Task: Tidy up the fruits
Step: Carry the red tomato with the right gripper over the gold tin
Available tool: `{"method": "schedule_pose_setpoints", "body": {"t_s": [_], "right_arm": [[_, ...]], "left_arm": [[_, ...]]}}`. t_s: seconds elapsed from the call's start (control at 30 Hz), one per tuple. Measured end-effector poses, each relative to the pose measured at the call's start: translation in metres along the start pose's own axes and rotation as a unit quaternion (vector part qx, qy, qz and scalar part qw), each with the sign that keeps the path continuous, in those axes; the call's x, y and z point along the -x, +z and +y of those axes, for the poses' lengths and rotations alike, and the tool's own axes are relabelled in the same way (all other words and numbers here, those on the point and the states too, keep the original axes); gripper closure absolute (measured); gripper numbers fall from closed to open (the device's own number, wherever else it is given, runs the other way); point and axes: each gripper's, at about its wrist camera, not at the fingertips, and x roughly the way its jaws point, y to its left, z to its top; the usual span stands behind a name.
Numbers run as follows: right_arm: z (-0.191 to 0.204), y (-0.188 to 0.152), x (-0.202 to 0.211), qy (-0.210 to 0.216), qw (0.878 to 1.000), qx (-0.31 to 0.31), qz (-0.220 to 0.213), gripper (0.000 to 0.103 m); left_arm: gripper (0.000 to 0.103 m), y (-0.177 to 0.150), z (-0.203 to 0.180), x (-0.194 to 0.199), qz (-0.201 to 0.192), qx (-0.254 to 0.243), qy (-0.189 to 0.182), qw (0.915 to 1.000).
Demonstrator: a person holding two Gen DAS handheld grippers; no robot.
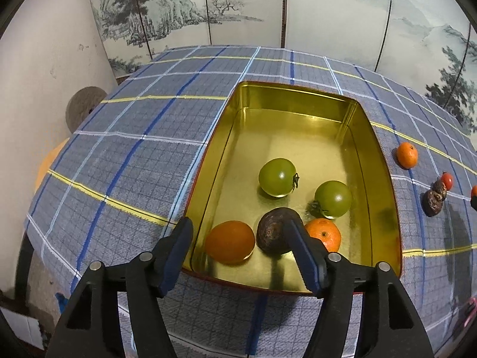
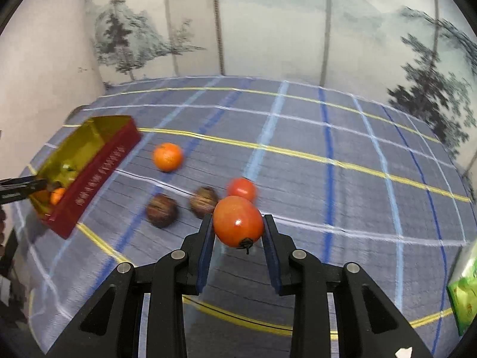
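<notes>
Tomato is pinched in the right gripper, bottom center of frame, up off the cloth. Tin sits far left, so the carry goes leftward. Left gripper hangs spread over the tin's near end, holding nothing.

Glossy metal tin — woven cloth.

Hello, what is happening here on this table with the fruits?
A person with two handheld grippers is sorting fruit into a gold tin. The right gripper is shut on a red tomato. The left gripper is open over the tin, above a dark brown fruit. More fruit waits on the tablecloth.
</notes>
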Motion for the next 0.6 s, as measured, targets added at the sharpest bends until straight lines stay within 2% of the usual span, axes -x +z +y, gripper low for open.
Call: {"method": "schedule_pose_setpoints", "body": {"t_s": [0.13, 0.4, 0.6], "right_arm": [[0.038, 0.013, 0.002, 0.037, 0.999, 0.028, -0.01, 0.074], [0.104, 0.026, -0.001, 0.093, 0.993, 0.071, -0.014, 0.073], [0.14, 0.033, -0.004, 0.125, 0.987, 0.097, -0.013, 0.073]], "left_arm": [[0.035, -0.001, 0.0, 0.007, -0.013, -0.006, 0.002, 0.9999], [0.034, -0.002, 0.017, 0.029, -0.042, 0.016, -0.001, 0.999], [0.033, -0.007, 0.033, 0.037, -0.05, 0.032, 0.01, 0.9982]]}}
